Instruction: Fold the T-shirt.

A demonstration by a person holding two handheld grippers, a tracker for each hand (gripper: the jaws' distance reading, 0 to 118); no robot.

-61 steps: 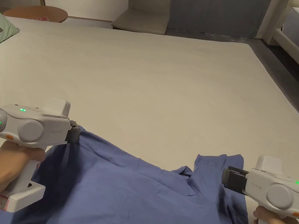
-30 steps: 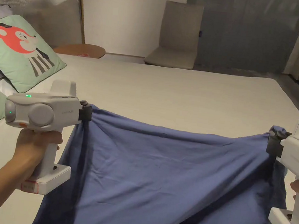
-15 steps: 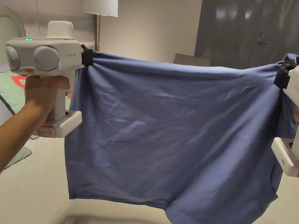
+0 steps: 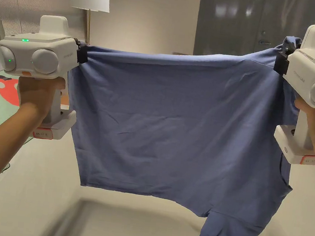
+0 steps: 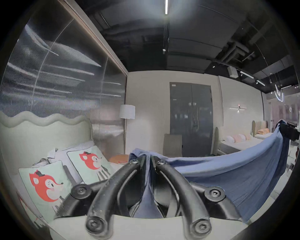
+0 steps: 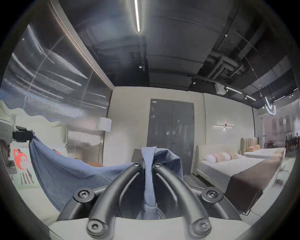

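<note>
Lettering on the side of each gripper body is too small and blurred to read, as are the red-edged stickers on their bases. The left gripper (image 4: 83,54) pinches one upper corner of the blue T-shirt (image 4: 183,134), jaws closed tight on the cloth; the right gripper (image 4: 280,63) clamps the other. The shirt hangs spread in the air above the bed (image 4: 36,195), one sleeve dangling lowest, its tip cut off by the frame.

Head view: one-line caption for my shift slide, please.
Left gripper and right gripper hold a blue T-shirt spread in the air above the bed.
</note>
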